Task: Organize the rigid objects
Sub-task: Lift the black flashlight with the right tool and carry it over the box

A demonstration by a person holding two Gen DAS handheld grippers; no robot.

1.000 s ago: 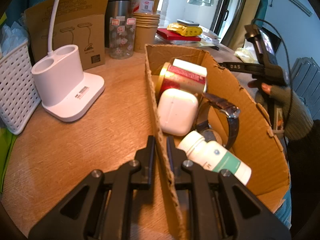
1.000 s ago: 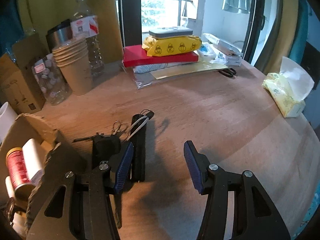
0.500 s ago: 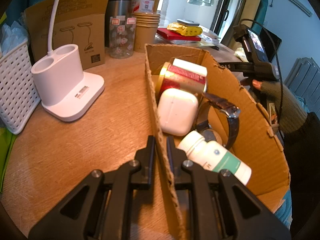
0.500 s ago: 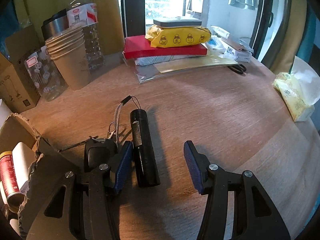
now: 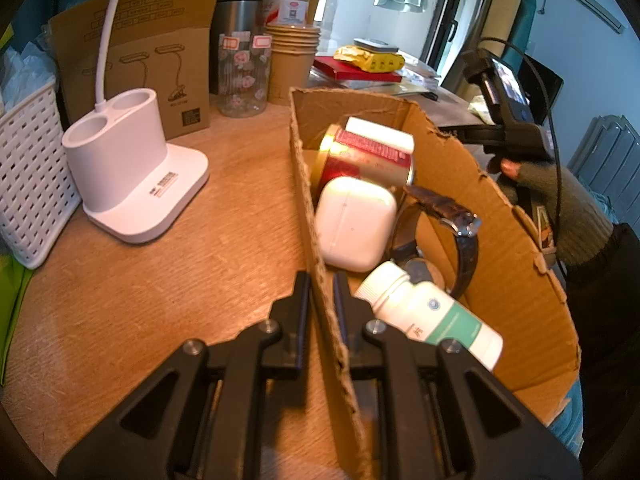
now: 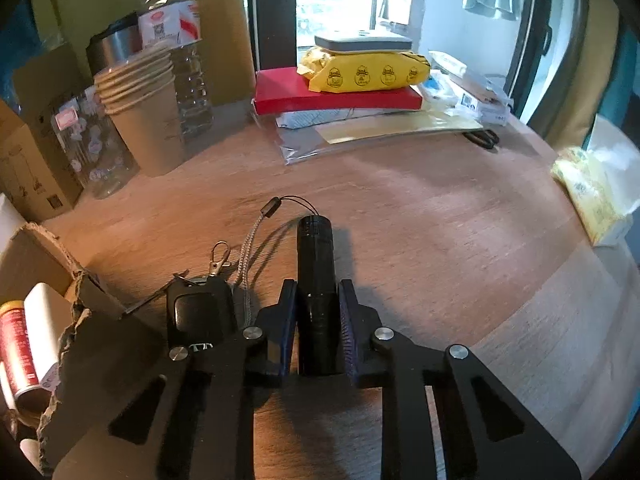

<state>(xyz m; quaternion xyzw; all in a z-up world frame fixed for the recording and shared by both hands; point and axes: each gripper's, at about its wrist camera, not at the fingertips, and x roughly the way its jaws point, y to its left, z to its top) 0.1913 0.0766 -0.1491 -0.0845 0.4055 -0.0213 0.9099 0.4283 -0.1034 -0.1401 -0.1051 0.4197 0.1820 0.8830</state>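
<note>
The right gripper (image 6: 317,300) has just been closing and now clamps a black cylindrical flashlight (image 6: 316,272), its blue-lined pads pressed against the barrel on both sides. The flashlight lies on the round wooden bench (image 6: 420,240), its grey wrist cord (image 6: 250,248) trailing off to the left. Just beside it on the left rests a black car key fob (image 6: 198,312) with a metal clip.

The left gripper (image 5: 321,292) is clenched on the near side wall of an open brown cardboard box (image 5: 500,248). Inside the box lie a white rounded earbud case (image 5: 354,222), a red and gold tin can (image 5: 366,158), a white pill bottle with a green label (image 5: 428,312) and a dark-strapped wristwatch (image 5: 452,220).
</note>
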